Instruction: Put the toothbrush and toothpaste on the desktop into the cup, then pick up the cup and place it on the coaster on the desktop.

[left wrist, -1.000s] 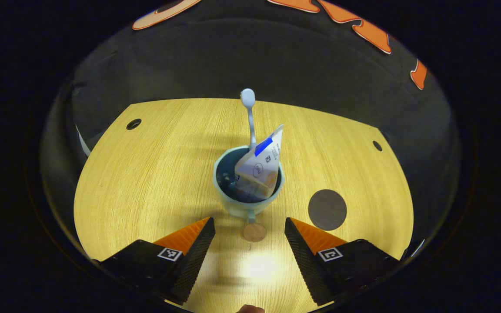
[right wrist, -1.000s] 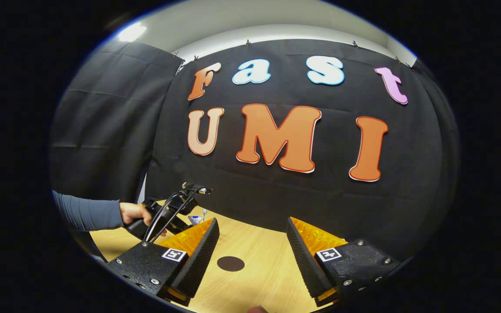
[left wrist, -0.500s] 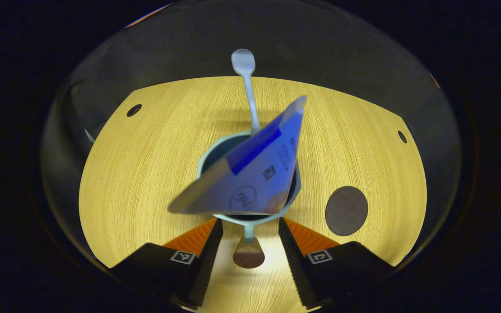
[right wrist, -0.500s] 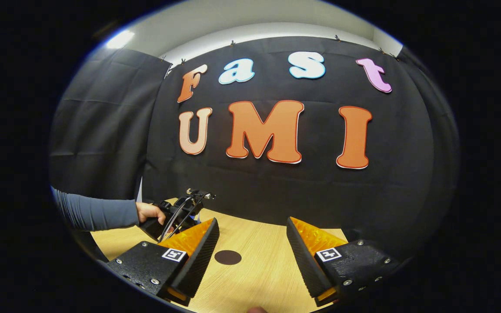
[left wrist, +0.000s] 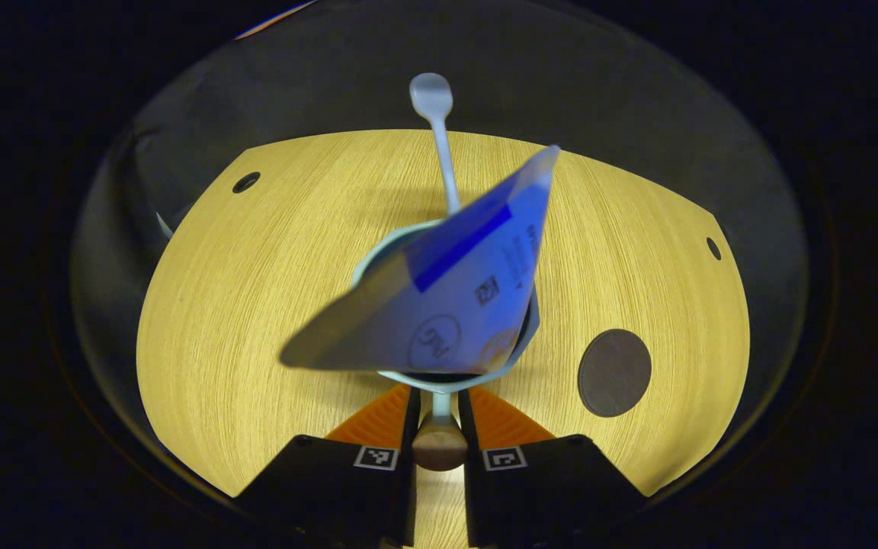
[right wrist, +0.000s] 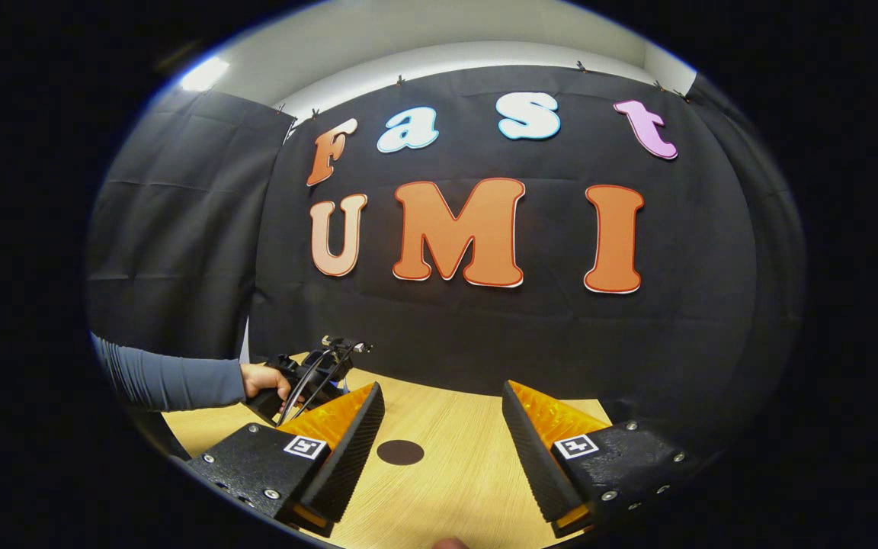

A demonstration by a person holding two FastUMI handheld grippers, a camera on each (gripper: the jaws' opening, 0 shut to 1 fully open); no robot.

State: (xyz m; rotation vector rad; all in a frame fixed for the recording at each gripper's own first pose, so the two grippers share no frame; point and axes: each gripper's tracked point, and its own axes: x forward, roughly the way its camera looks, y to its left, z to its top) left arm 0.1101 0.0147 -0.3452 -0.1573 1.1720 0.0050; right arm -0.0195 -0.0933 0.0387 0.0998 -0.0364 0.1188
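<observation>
Light wooden desktop (right wrist: 439, 427) before black cloth wall (right wrist: 180, 252), pale ceiling (right wrist: 439, 38) above.

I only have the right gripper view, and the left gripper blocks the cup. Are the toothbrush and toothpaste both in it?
Observer: Yes. In the left gripper view, the toothbrush and toothpaste both stand in the cup.
Operator: Is the left gripper gripping it?
Observer: The left gripper has both fingers closed on the cup's handle.
Operator: Where is the coaster from there?
Observer: The coaster lies apart from the cup, to its right in that view.
</observation>
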